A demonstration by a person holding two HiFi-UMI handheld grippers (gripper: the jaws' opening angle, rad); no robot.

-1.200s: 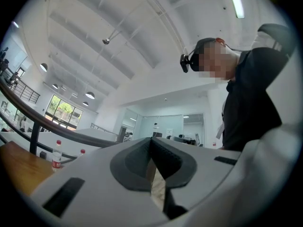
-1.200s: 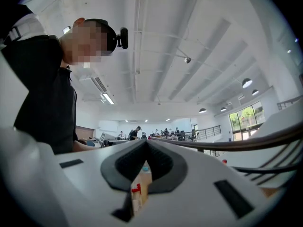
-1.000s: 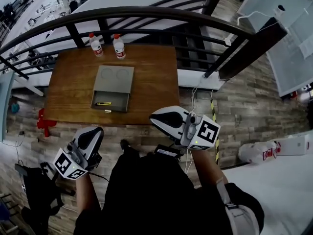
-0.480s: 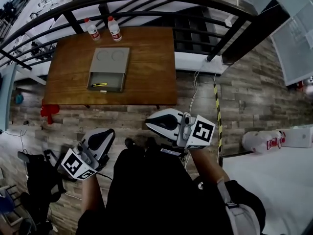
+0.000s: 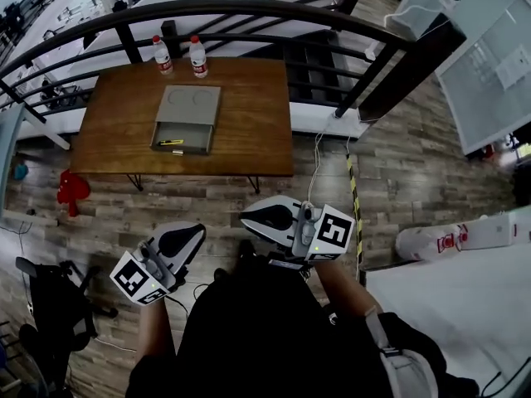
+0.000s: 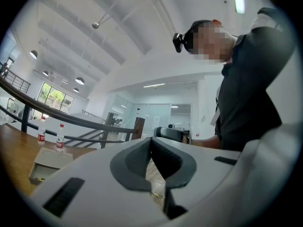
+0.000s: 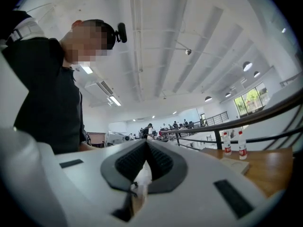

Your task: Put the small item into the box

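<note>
Small yellow item [image 5: 170, 143]: lies in the open tray of the grey box [image 5: 189, 104] on the wooden table [image 5: 249, 131], well apart from left gripper [image 5: 184, 240] and right gripper [image 5: 262, 215], both pressed together on nothing; placing seems done, with nothing left to carry.

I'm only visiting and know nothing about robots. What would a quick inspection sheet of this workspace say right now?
Surface: wooden table, set against a dark railing.
Job's things: grey box on the table, drawer open; a small yellow item lies in the drawer.
Clutter: two water bottles at the table's far edge.
Grippers: left gripper and right gripper both shut, nothing between the jaws, held over the floor short of the table.
Cables: white cable on the floor right of the table.
Surroundings: plank floor, yellow-black tape strip.
</note>
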